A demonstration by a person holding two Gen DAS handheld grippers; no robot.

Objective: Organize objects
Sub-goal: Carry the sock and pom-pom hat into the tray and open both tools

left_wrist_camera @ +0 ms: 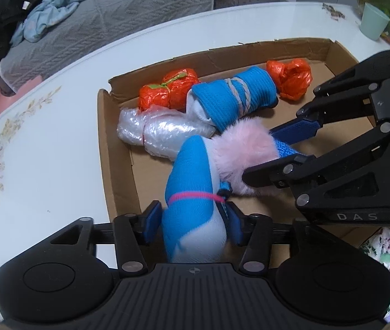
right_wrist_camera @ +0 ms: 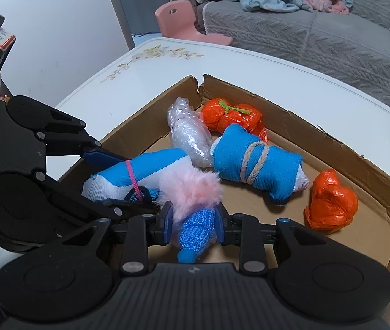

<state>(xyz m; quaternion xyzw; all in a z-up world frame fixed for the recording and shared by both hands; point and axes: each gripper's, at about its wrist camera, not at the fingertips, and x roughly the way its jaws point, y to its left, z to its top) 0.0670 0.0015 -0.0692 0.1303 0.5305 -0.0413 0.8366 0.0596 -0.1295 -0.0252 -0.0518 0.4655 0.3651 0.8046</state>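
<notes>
Your left gripper [left_wrist_camera: 193, 221] has its jaws closed on the blue-and-white sock roll [left_wrist_camera: 192, 192], bound by a pink band, over the near-left part of the cardboard box [left_wrist_camera: 106, 148]. Beyond it lie the bubble-wrap bundle [left_wrist_camera: 161, 132], an orange bundle with a green tie [left_wrist_camera: 168, 90], the rope-tied blue sock roll [left_wrist_camera: 236, 96] and a second orange bundle [left_wrist_camera: 289, 78]. Your right gripper [right_wrist_camera: 195, 227] has its jaws closed on the blue knit end of the pink furry item [right_wrist_camera: 192, 192], which touches the held sock roll. The box rests on the white table [left_wrist_camera: 43, 143].
</notes>
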